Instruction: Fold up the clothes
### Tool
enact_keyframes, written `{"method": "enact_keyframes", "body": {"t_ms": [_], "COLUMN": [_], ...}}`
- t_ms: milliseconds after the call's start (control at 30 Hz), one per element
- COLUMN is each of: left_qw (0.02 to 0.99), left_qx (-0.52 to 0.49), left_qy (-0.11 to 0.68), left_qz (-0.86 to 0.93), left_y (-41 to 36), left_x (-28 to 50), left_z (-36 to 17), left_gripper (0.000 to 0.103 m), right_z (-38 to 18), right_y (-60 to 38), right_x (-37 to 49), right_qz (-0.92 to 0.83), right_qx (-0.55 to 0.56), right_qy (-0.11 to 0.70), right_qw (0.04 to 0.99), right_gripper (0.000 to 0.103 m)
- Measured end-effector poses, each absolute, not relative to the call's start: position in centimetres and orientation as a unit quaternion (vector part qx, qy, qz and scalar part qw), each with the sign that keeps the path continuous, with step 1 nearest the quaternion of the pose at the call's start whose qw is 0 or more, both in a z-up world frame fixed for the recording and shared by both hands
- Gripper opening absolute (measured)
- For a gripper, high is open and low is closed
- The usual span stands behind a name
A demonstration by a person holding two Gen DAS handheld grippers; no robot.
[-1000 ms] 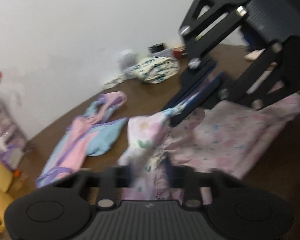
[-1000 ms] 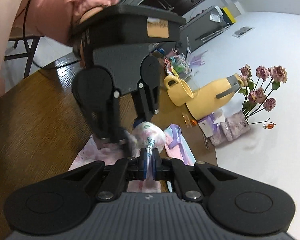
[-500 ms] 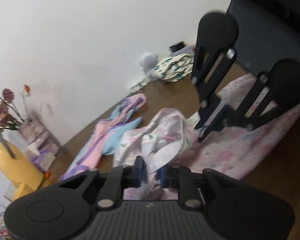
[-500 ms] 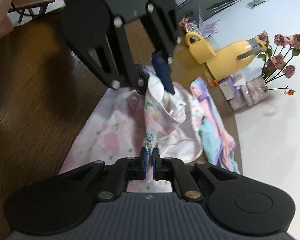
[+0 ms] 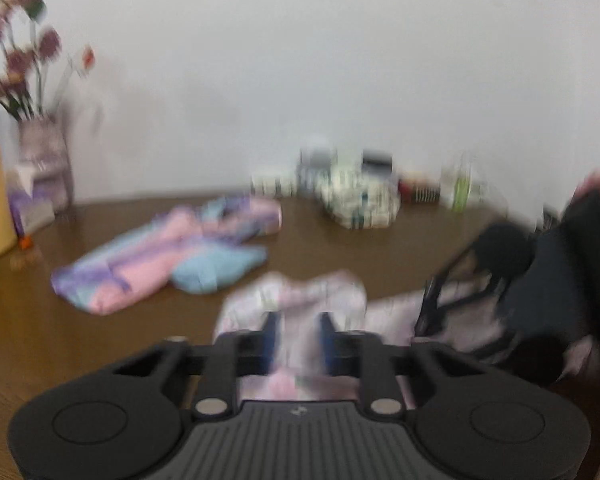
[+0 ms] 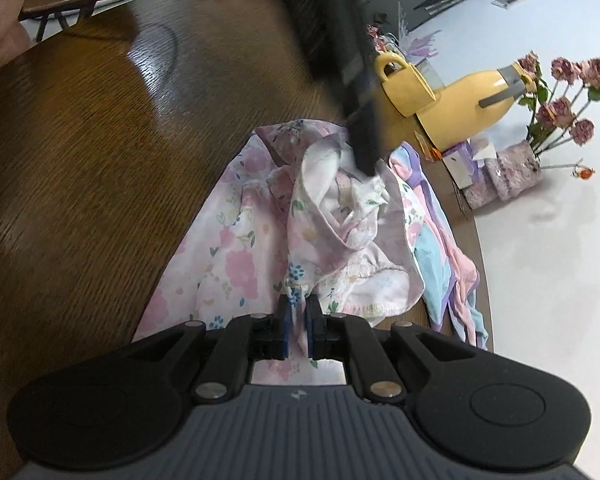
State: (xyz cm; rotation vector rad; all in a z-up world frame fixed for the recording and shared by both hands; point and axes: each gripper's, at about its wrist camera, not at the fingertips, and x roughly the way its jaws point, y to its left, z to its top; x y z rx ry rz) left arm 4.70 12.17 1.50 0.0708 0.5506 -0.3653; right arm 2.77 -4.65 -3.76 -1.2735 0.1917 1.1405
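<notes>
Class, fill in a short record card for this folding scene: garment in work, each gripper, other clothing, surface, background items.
Garment in work: pink floral cotton garment, crumpled, partly flat
Right gripper: shut on garment's edge
Left gripper: fingers apart, fabric between them; view blurred
Other clothing: pink, blue and purple garment, beside it
Surface: dark brown wooden table
Background: yellow jug, yellow mug, dried roses

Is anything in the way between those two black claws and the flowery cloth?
Nothing visible. The right hand-held gripper already pinches the flowery cloth, and the left hand-held gripper has cloth between its parted fingers.
</notes>
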Motion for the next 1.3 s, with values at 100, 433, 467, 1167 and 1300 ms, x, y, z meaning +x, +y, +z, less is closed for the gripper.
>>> {"method": "enact_keyframes", "body": {"t_ms": [100, 433, 467, 1167, 1300], "left_qw": [0.935, 0.929, 0.929, 0.938, 0.941], "left_qx": [0.043, 0.091, 0.095, 0.073, 0.019], "left_qy": [0.294, 0.300, 0.300, 0.277, 0.257], "left_qz": [-0.193, -0.198, -0.196, -0.195, -0.219], "left_y": [11.3, 9.8, 9.8, 10.3, 12.5], "left_x": [5.2, 5.1, 5.0, 3.8, 2.6], "left_z": [-0.3, -1.2, -1.3, -0.4, 1.4], "left_gripper": [0.012, 0.012, 0.012, 0.037, 0.060], "right_z": [-2.7, 4.5, 4.7, -1.8, -1.7], "right_y": [-5.7, -9.0, -8.4, -2.3, -2.6], "right_x": [3.1, 7.3, 7.9, 14.0, 14.3], "right_qz": [0.511, 0.562, 0.556, 0.459, 0.462], "right_qx": [-0.527, -0.224, -0.206, -0.093, -0.079], "right_qy": [0.116, 0.214, 0.212, 0.363, 0.363], "right_qw": [0.669, 0.767, 0.777, 0.806, 0.805], "right_gripper": [0.009, 0.011, 0.011, 0.014, 0.014]}}
